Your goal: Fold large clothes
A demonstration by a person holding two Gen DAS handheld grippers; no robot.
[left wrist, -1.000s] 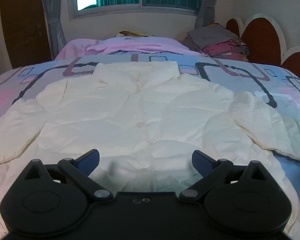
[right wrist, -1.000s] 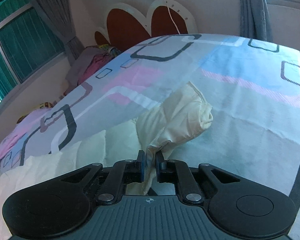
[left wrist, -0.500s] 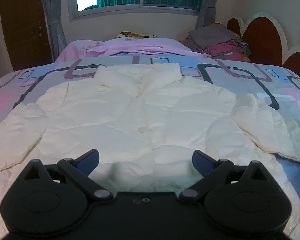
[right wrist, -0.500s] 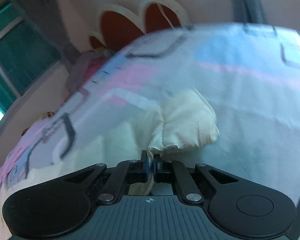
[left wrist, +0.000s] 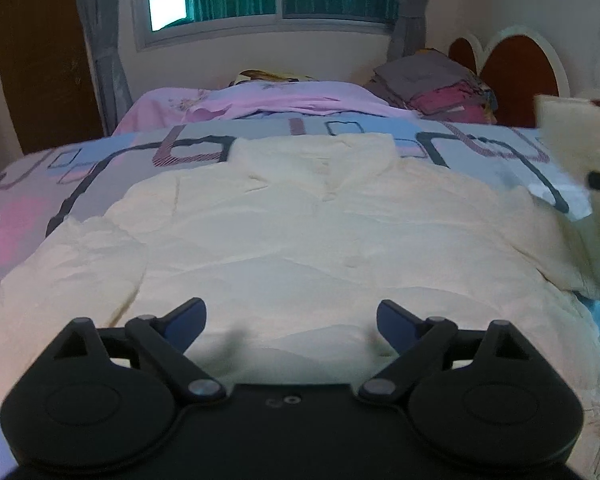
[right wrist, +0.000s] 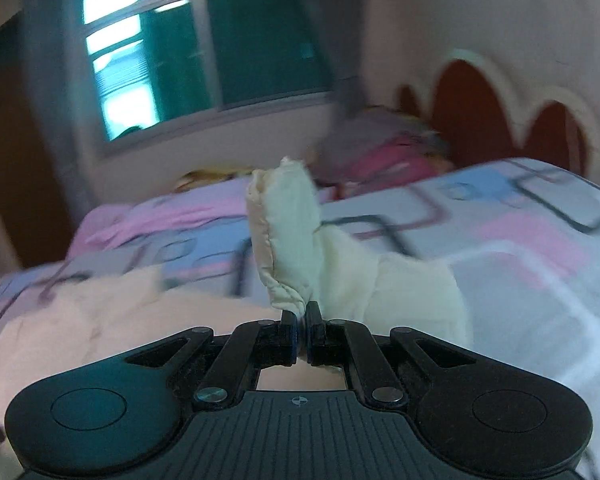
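Jacket [left wrist: 300, 232], cream and padded, lies spread flat across the bed [left wrist: 40, 216], collar toward the far edge. Left gripper [left wrist: 291, 322] hovers over its near hem, fingers wide apart though just narrowed slightly, nothing between them. Right gripper [right wrist: 302, 322] is clamped on the sleeve [right wrist: 288, 240], cuff raised off the bed. Right view is motion-blurred; folded pile [left wrist: 432, 90] at the headboard stays indistinct.

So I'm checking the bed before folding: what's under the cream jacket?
The cream jacket lies on the patterned bedspread, which shows around it. Whatever lies beneath its body is covered.
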